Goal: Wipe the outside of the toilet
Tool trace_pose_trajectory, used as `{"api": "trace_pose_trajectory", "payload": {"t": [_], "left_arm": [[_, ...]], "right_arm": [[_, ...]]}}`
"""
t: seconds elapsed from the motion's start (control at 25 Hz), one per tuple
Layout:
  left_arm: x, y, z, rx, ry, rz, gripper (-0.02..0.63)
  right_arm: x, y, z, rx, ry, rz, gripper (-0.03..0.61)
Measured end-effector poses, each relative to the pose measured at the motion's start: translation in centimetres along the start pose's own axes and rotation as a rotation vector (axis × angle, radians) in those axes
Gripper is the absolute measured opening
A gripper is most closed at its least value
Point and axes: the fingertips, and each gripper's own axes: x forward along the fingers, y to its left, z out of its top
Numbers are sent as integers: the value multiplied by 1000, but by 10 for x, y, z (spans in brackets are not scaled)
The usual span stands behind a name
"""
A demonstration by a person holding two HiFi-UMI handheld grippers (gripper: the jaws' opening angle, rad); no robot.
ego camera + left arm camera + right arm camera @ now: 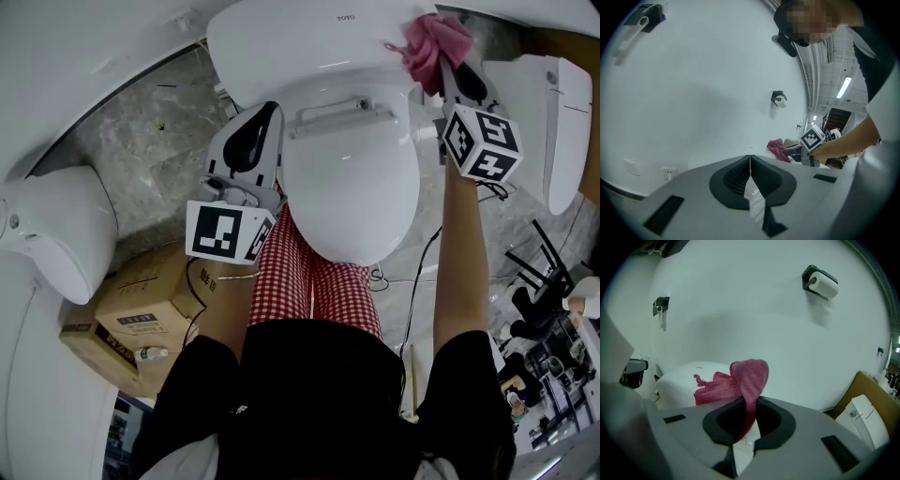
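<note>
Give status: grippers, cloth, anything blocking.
Right hand-held gripper shut on cloth, cloth at tank corner. Left hand-held gripper shut, empty, beside lid. Nothing seen blocking.

Open to the left of the toilet (352, 187): bare marble floor (141, 131) beside the bowl, with room around the left hand-held gripper (270, 111), jaws together. Narrowed farther left by a second toilet (56, 234) and, nearer the person, by a cardboard box (141, 309). Tighter on the right: a white toilet (558, 122) near, cables (422, 281) across the floor between, dark clutter (544, 272) lower down. Closed behind the tank (300, 42) by the wall (740, 310), with a paper-roll holder (820, 282) high on it. Taken up at the tank's right corner by the right hand-held gripper (442, 64), clamped on a pink cloth (433, 39). Blocked in front of the bowl by the person's legs (314, 281).
</note>
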Motion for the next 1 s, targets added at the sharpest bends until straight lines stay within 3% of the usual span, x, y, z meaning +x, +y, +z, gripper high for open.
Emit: {"api": "trace_pose_trajectory", "payload": {"t": [1.0], "left_arm": [[2,-12,-8,-9,10,1,11]], "right_arm": [[3,-34,-34,-44,73,-62,60]]}}
